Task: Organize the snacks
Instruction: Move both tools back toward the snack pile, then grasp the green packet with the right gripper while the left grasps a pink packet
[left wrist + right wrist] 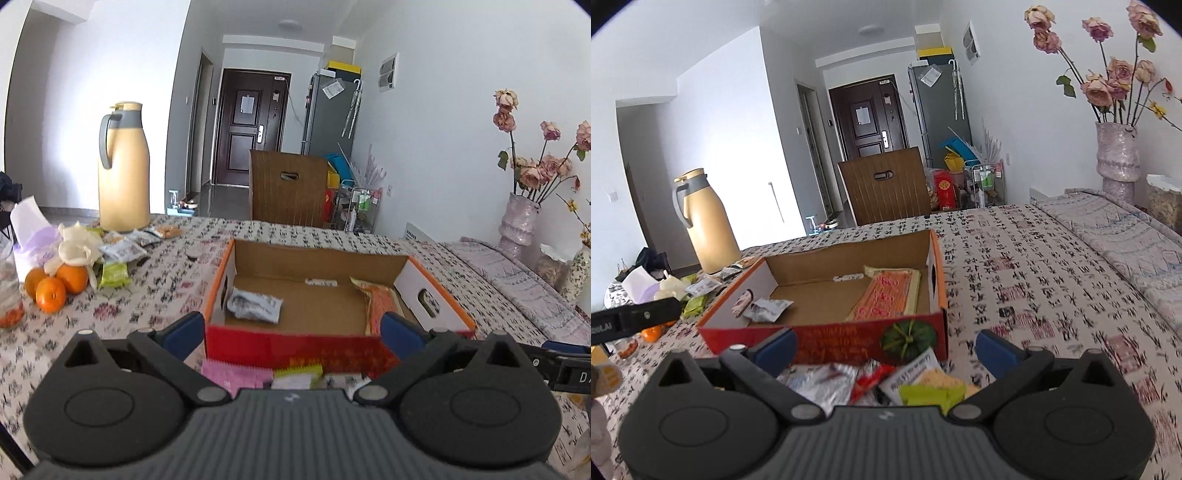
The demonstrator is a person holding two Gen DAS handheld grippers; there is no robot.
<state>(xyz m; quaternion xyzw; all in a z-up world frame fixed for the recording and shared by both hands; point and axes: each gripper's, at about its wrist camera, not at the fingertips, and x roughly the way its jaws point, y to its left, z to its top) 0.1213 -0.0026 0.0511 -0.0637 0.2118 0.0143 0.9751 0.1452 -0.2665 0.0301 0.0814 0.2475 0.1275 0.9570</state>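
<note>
The counter point(155, 295) carried an open cardboard box point(332, 343) holding an orange packet point(886, 295) and a grey packet point(255, 304). Loose snacks point(916, 384) lay just before its red wall. The left hand-held gripper point(291, 328) and the right hand-held gripper point(886, 350) gaped wide, both empty.

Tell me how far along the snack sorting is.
Early on. Done: the box holds a grey packet and an orange pack. In hand: nothing; the left claw and right claw are both open. Left: the packets near the right claw, a pink packet before the box, and the pile by the flask.
</note>
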